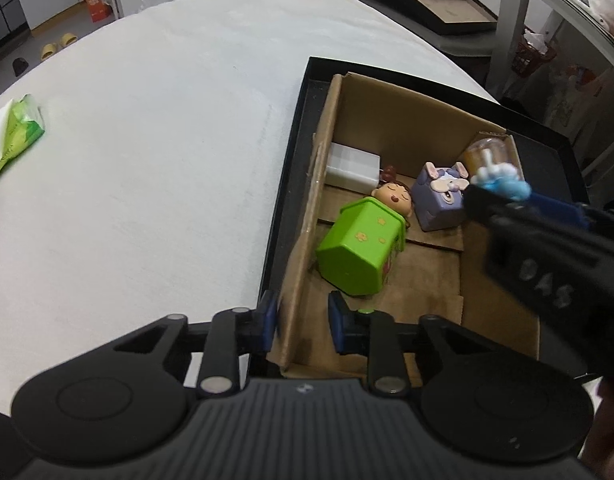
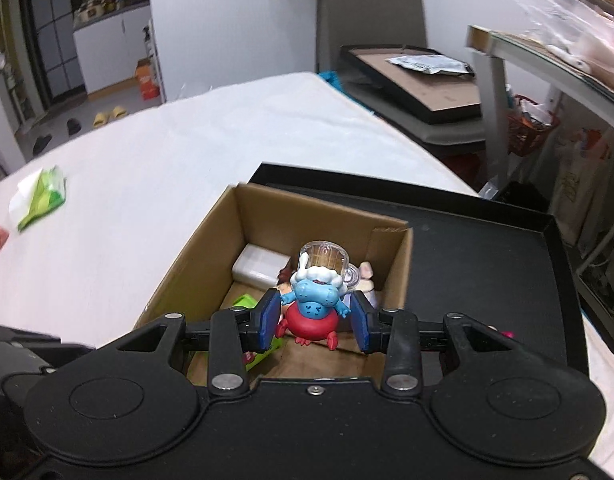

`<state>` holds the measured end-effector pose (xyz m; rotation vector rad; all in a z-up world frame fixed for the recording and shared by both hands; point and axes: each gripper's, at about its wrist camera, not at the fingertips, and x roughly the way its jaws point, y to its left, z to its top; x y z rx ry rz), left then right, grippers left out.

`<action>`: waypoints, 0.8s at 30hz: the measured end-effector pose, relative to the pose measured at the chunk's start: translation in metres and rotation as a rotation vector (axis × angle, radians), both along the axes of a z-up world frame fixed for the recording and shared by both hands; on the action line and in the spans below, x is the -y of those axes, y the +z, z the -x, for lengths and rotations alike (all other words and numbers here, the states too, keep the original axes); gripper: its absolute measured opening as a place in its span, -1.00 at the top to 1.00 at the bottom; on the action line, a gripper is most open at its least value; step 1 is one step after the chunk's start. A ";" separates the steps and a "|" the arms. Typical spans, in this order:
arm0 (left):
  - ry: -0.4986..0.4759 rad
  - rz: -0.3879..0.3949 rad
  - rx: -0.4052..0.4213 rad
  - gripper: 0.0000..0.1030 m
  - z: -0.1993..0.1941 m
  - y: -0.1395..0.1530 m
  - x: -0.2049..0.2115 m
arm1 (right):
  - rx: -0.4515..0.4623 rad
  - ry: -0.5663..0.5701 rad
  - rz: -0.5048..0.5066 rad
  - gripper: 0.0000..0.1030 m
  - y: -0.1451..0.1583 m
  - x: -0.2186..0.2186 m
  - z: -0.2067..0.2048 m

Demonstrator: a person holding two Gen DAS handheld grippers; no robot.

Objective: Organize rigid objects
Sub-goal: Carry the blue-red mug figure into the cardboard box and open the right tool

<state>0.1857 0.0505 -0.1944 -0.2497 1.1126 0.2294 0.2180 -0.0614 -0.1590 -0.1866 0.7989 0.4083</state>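
An open cardboard box [image 1: 391, 120] sits in a black tray [image 1: 303, 120] on the white table. Inside lie a white block [image 1: 353, 168], a green figure with a doll head [image 1: 363, 240] and a purple bunny cube [image 1: 441, 196]. My left gripper [image 1: 303, 318] straddles the box's near left wall, one finger outside and one inside, shut on it. My right gripper [image 2: 315, 316] is shut on a blue hippo toy [image 2: 315, 300] with a red ring and a clear mug on its head. It hangs over the box interior. In the left wrist view that toy [image 1: 501, 182] hovers above the far right corner.
A green tissue pack [image 1: 17, 136] lies far left on the white table [image 1: 167, 140]. The tray's bare black floor [image 2: 487, 272] stretches right of the box. Beyond the table's far edge stand a chair with a flat carton [image 2: 423, 80] and a shelf unit.
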 end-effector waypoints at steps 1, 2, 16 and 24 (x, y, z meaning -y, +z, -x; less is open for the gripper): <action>0.002 -0.003 0.002 0.62 0.000 0.000 -0.001 | -0.007 0.001 0.004 0.27 -0.002 -0.001 -0.001; 0.006 -0.004 0.001 0.67 0.001 -0.001 -0.002 | -0.011 0.004 0.014 0.27 -0.004 -0.003 -0.001; 0.030 0.064 -0.001 0.75 0.002 -0.004 -0.017 | -0.003 -0.030 0.115 0.13 -0.020 -0.008 -0.010; 0.026 0.058 -0.019 0.74 0.000 0.003 -0.015 | 0.014 -0.052 0.056 0.11 -0.009 0.005 -0.010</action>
